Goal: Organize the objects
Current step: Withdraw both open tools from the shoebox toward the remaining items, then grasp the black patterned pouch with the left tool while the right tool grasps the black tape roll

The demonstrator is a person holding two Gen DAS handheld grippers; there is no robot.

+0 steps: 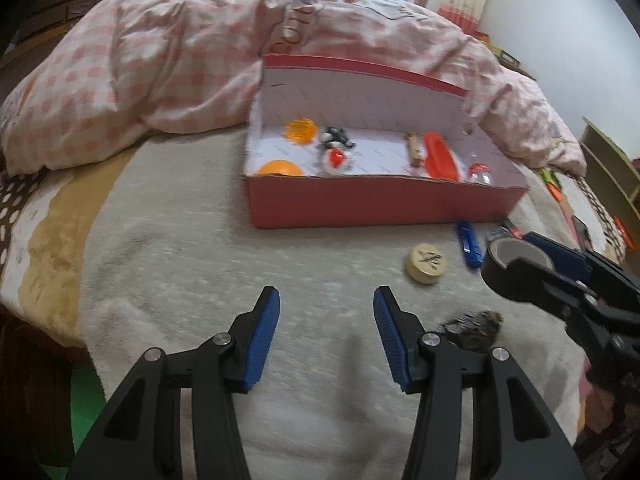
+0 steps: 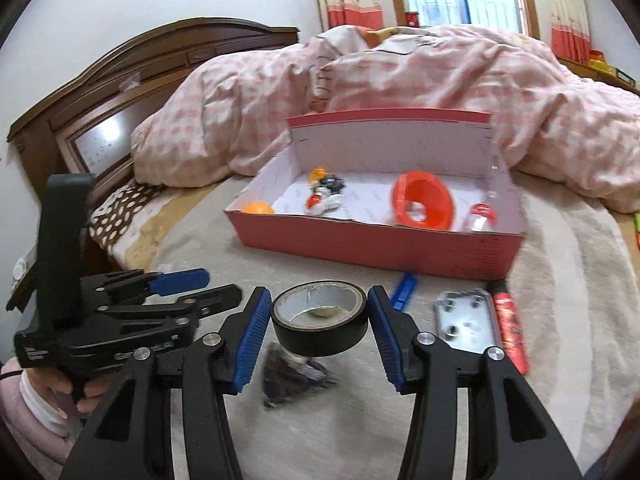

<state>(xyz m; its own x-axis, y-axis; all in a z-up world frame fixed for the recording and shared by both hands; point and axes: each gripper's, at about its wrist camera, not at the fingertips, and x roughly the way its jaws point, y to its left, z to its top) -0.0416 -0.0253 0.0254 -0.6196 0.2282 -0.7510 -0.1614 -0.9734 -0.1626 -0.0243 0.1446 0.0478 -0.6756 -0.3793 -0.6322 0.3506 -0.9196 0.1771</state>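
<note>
Left wrist view: looks out low over the bed [image 1: 192,240], along its own claw [image 1: 326,336], toward the red box [image 1: 380,204] and pink blanket [image 1: 160,72].
Right wrist view: sits just to the right, close to the bed, facing the same way.
Both see: the red box [image 2: 376,240], blanket, and each other's claw.

Quilt [image 1: 288,28] lettering partly visible, unreadable; wooden disc [image 1: 426,263] mark illegible.

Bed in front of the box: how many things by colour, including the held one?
Blue: 1, clip
Cream: 1, disc
Silver: 1, bracket
Red: 1, tube
Brown: 1, clump
Black: 1, tape in right gripper
Total: 6
</note>
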